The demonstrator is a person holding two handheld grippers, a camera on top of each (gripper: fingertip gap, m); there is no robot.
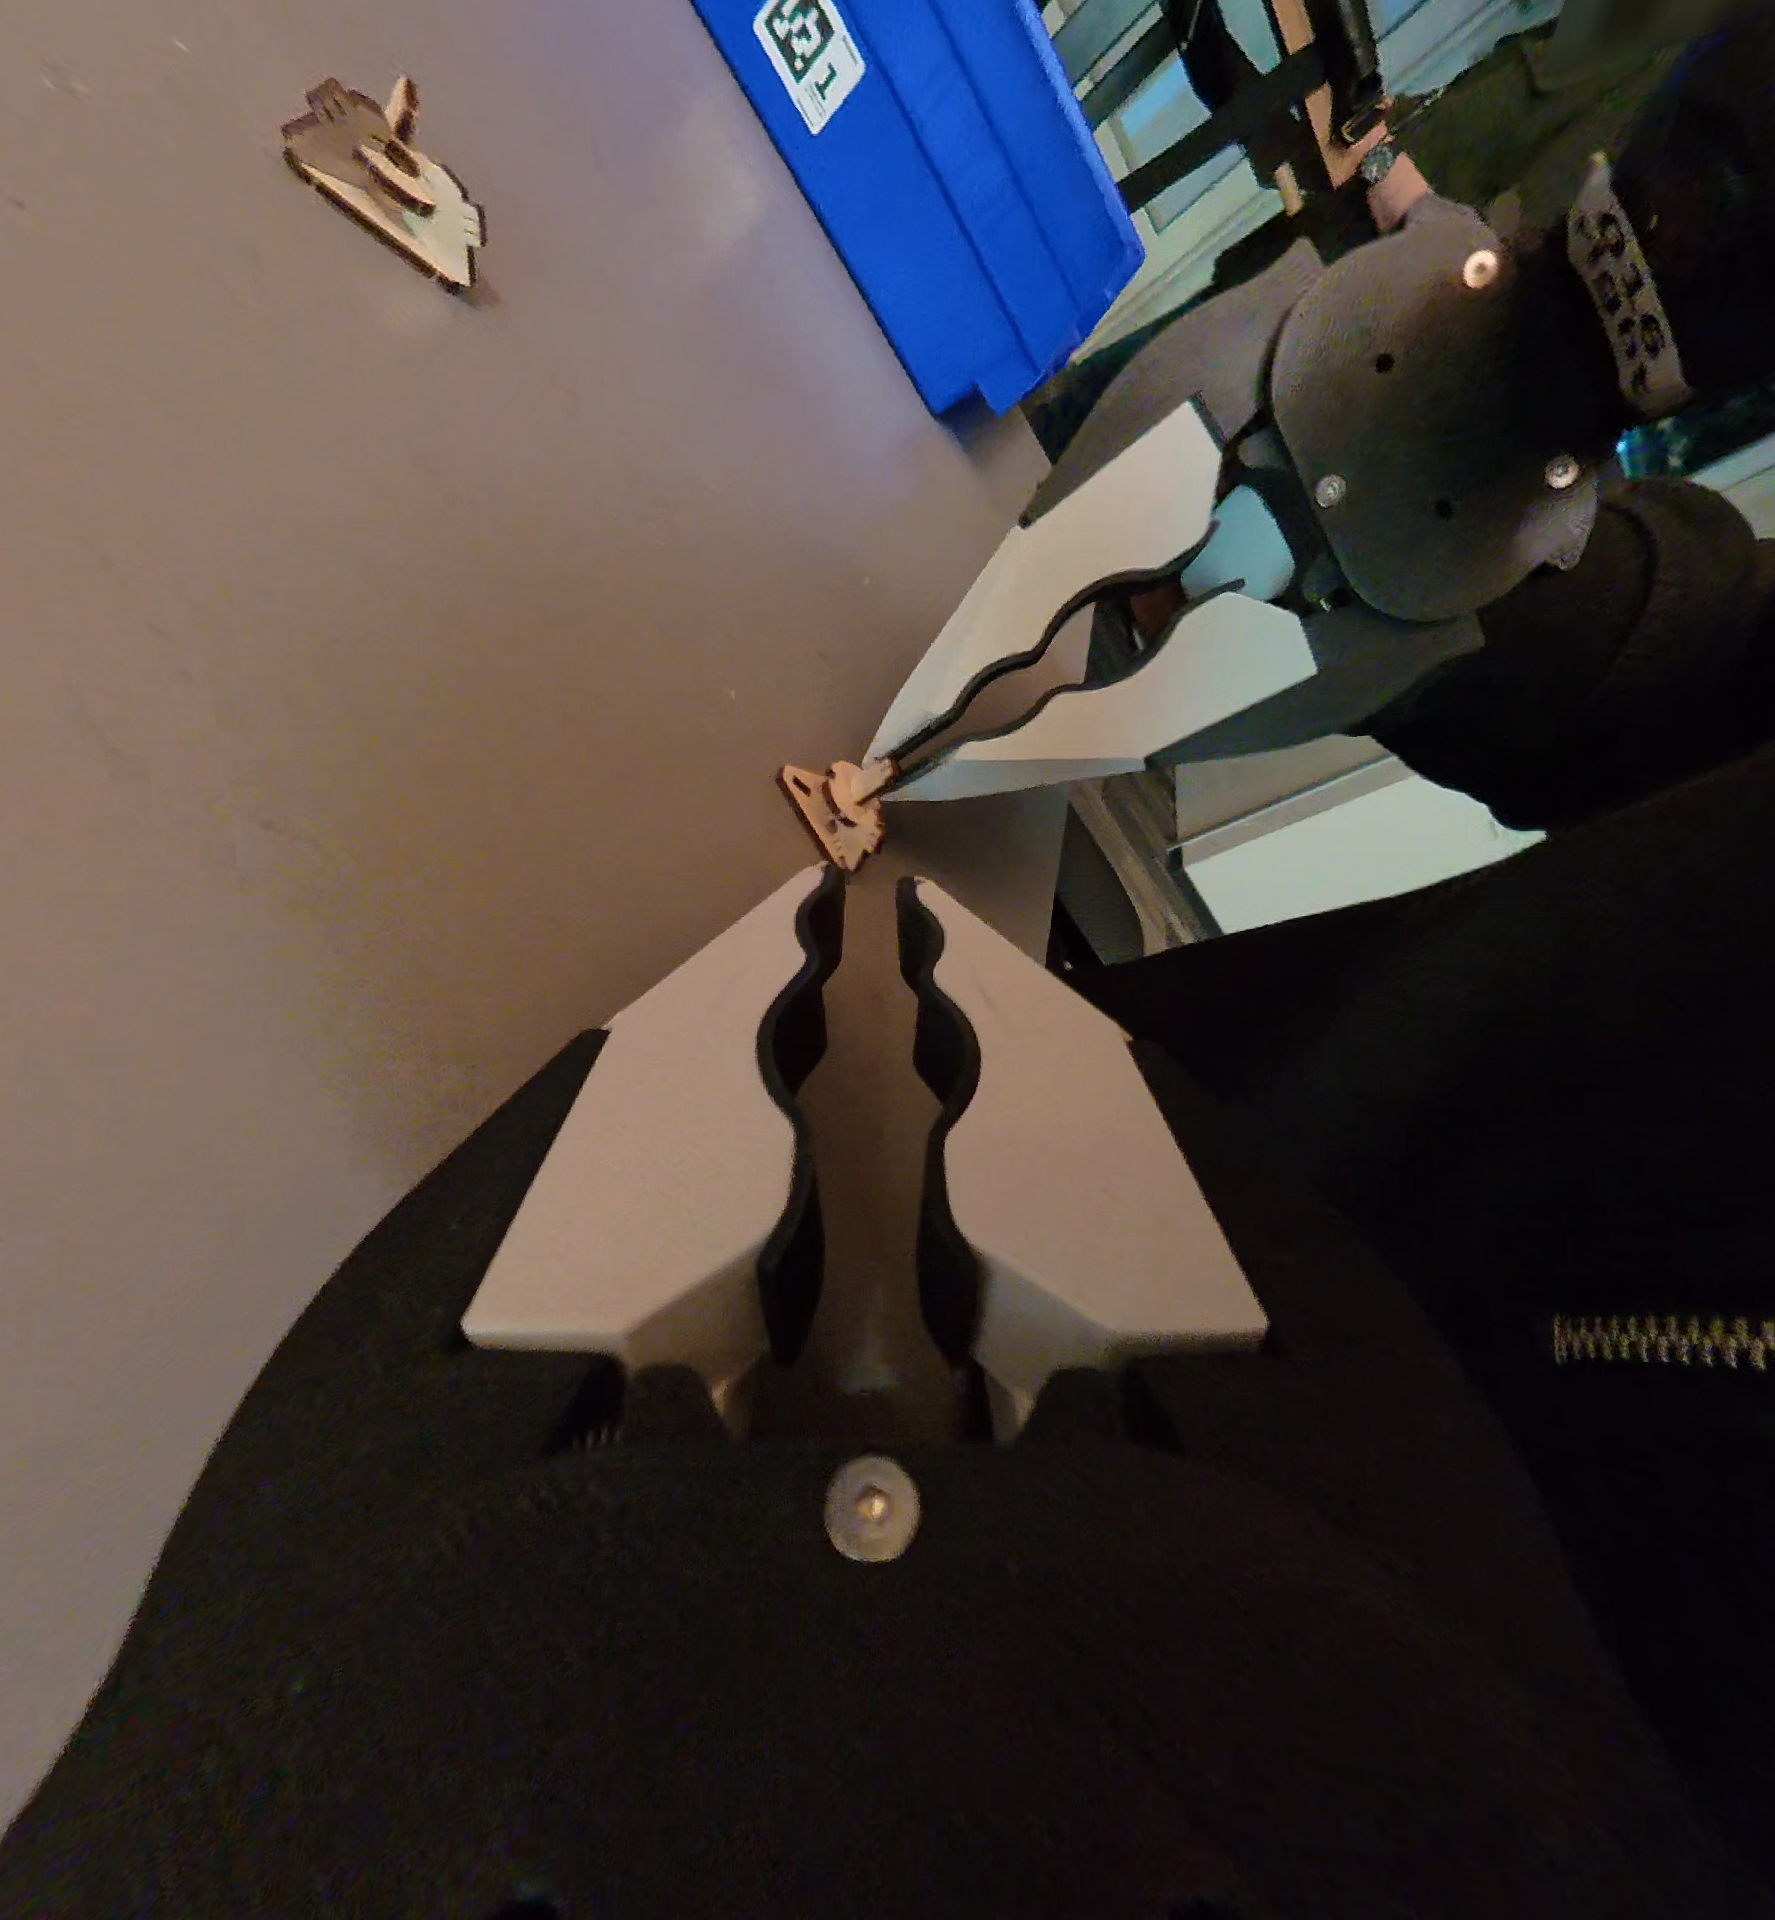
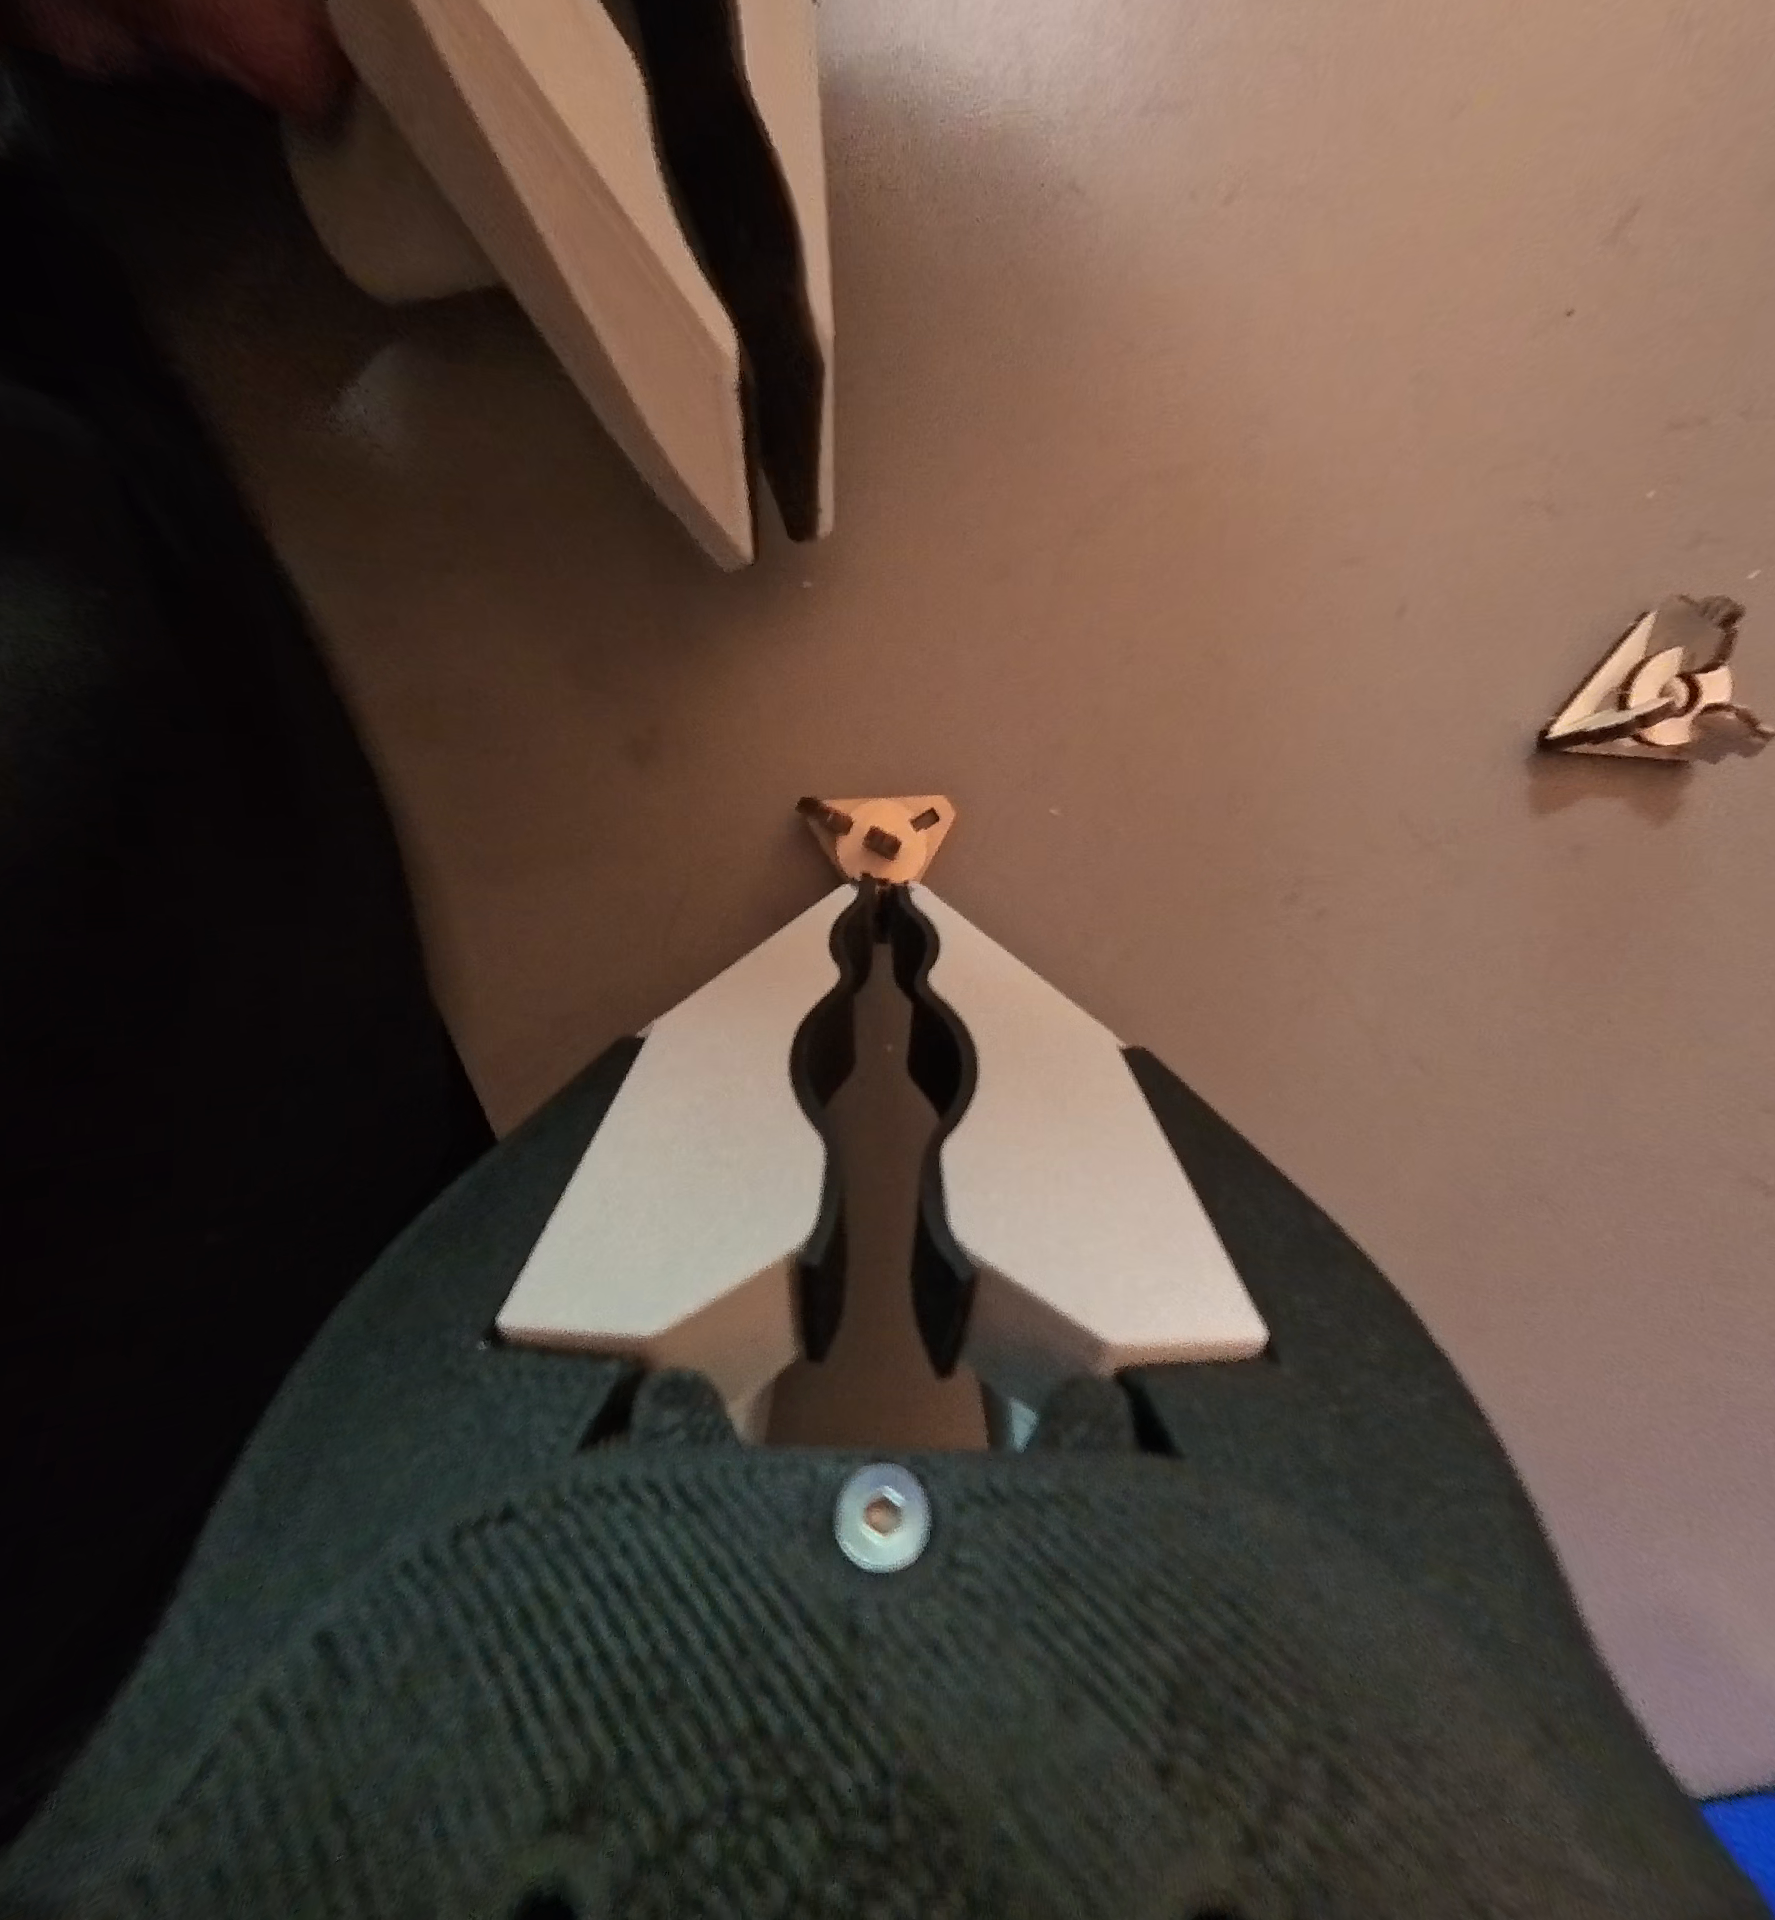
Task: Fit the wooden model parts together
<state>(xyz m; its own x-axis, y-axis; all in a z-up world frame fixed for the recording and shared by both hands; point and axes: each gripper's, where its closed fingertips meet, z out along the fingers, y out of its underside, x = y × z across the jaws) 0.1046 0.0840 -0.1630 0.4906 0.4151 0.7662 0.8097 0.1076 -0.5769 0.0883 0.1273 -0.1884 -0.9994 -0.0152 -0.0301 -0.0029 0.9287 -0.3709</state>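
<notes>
My right gripper (image 2: 878, 896) is shut on a thin tab of a small wooden triangle piece (image 2: 878, 831) that carries a round disc and short pegs, and holds it over the grey-brown table (image 2: 1278, 416). In the left wrist view the right gripper (image 1: 888, 774) comes in from the upper right, pinching that piece (image 1: 831, 821). My left gripper (image 1: 870, 883) is open with a narrow gap and nothing between its pads. Its left fingertip (image 1: 829, 881) is right at the piece's lower corner. The left gripper also shows at the top of the right wrist view (image 2: 769, 540).
A second, larger wooden assembly (image 1: 384, 182) lies on the table farther off; it also shows in the right wrist view (image 2: 1652, 696). A blue bin (image 1: 924, 187) with a white label stands at the table's edge. A dark sleeve (image 1: 1485, 1143) fills the right side. The gap from one gripper's tips to the other's is roughly 6 cm.
</notes>
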